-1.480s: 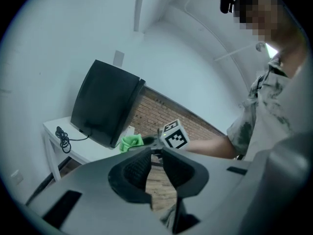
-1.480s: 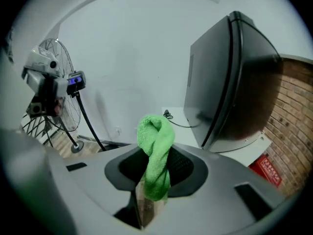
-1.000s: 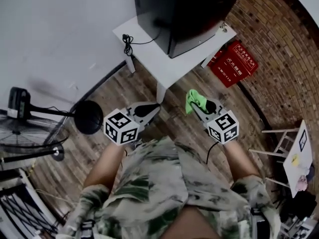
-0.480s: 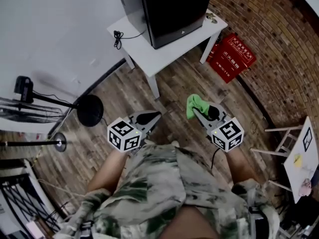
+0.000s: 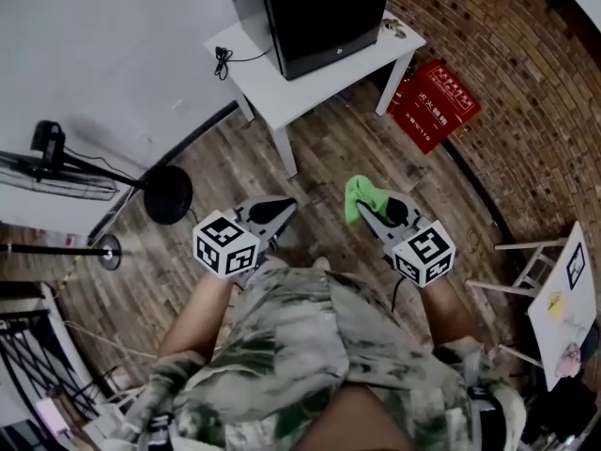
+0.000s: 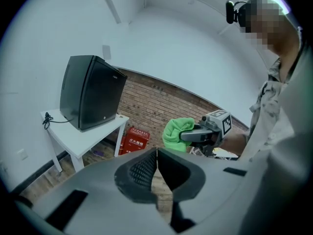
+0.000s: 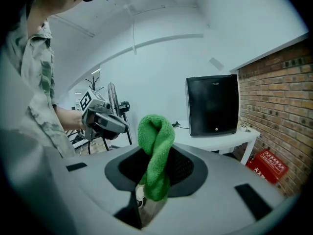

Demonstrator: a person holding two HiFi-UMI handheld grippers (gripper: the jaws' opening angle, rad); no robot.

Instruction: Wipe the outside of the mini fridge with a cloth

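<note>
Over the wooden floor (image 5: pixel 324 163), pose: both forearms (image 5: pixel 192 313) reach forward from the person's waist, with the left hand-held gripper (image 5: pixel 280 208) and right hand-held gripper (image 5: pixel 366 214) side by side, tips toward the white surface (image 5: pixel 282 87).
Left jaws: pressed together, nothing between them.
Right jaws: clamped on a folded green cloth (image 5: pixel 359 194), its loop standing above the tips.
Where it stands: the black mini fridge (image 5: pixel 315 12) is on the surface, well apart from both grippers, near a brick wall (image 5: pixel 526 83).
Cut off: the fridge's top leaves the head view.
Hidden: both hands sit behind the marker cubes (image 5: pixel 225 244); the cloth's lower end is lost between the jaws.
</note>
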